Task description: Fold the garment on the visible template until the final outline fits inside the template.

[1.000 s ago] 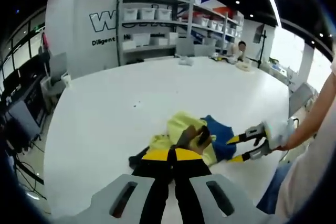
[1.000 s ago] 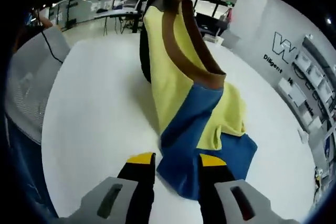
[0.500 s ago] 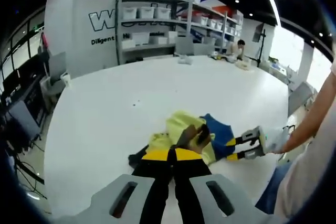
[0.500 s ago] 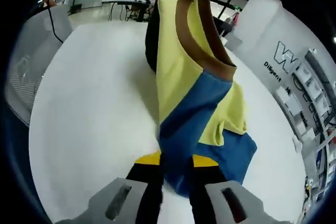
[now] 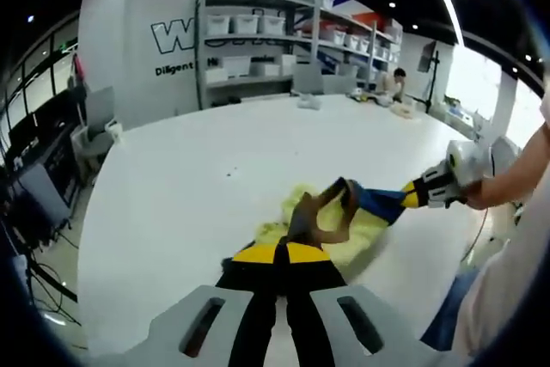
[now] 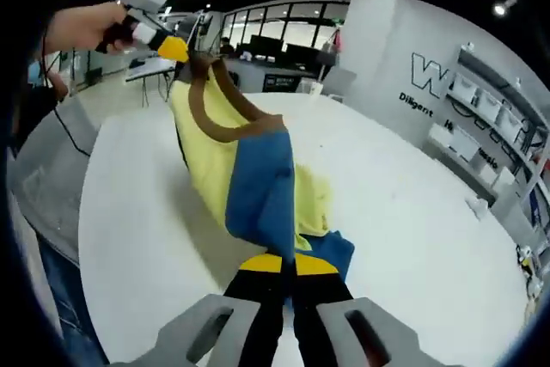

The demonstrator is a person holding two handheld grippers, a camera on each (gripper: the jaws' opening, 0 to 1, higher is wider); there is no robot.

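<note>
In the left gripper view, the left gripper (image 5: 277, 253) was clamped on the brown collar of the yellow-and-blue garment (image 5: 331, 217), lifted over the white table (image 5: 189, 178); the right gripper (image 5: 412, 196) apparently pinched its blue part. In the right gripper view, the right gripper (image 6: 279, 264) was closed on blue cloth, the garment (image 6: 249, 169) stretched up to the left gripper (image 6: 172, 47)

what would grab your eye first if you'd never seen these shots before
A yellow and blue garment with a brown band hangs stretched in the air between the two grippers, its lower part trailing on the white table. The right gripper pinches the blue end at the bottom of its view, while the left gripper grips the brown-edged end up high. Behind, shelving with bins lines a grey wall.
</note>
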